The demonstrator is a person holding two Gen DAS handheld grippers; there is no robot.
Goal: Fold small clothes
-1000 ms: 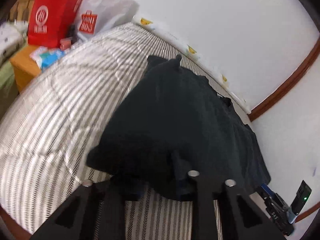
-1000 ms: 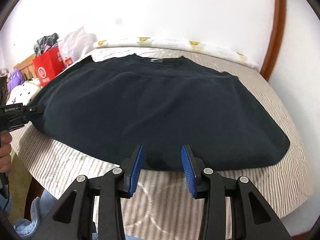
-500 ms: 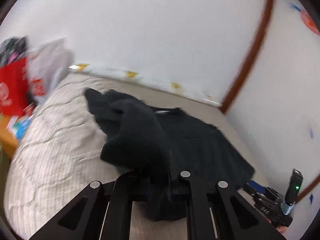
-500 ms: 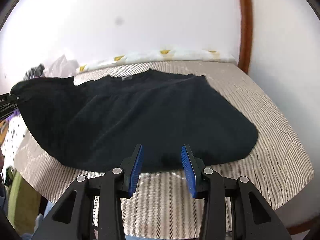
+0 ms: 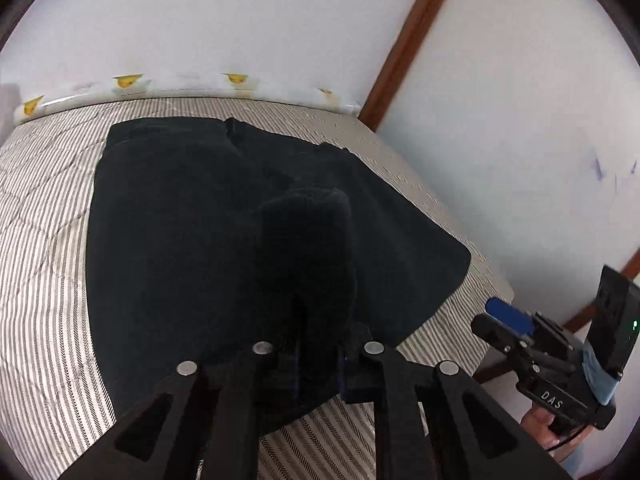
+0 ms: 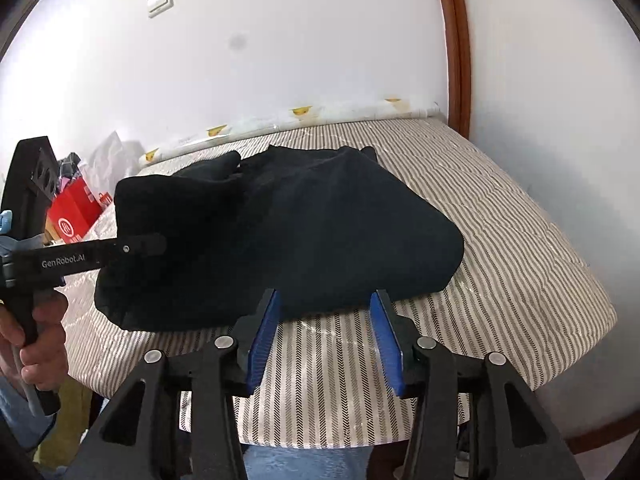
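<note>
A black garment (image 5: 192, 220) lies on the striped bed (image 5: 40, 280). My left gripper (image 5: 320, 364) is shut on its left edge, which it holds lifted and drawn over the rest of the cloth; the fold hides the fingertips. In the right wrist view the garment (image 6: 320, 232) lies doubled over, with the left gripper (image 6: 156, 245) holding the raised flap at the left. My right gripper (image 6: 324, 336) is open and empty, its blue pads (image 6: 264, 332) at the garment's near hem. It also shows in the left wrist view (image 5: 512, 320) at the right.
The bed (image 6: 500, 248) sits against white walls, with a brown wooden trim (image 6: 456, 40) at the corner. A rolled white sheet with yellow prints (image 5: 132, 84) lies along the far edge. A red bag (image 6: 74, 216) and other bags stand beyond the left end.
My left gripper has carried the garment's left edge up and across to the right, over the middle of the cloth. My right gripper has stayed open by the near hem.
</note>
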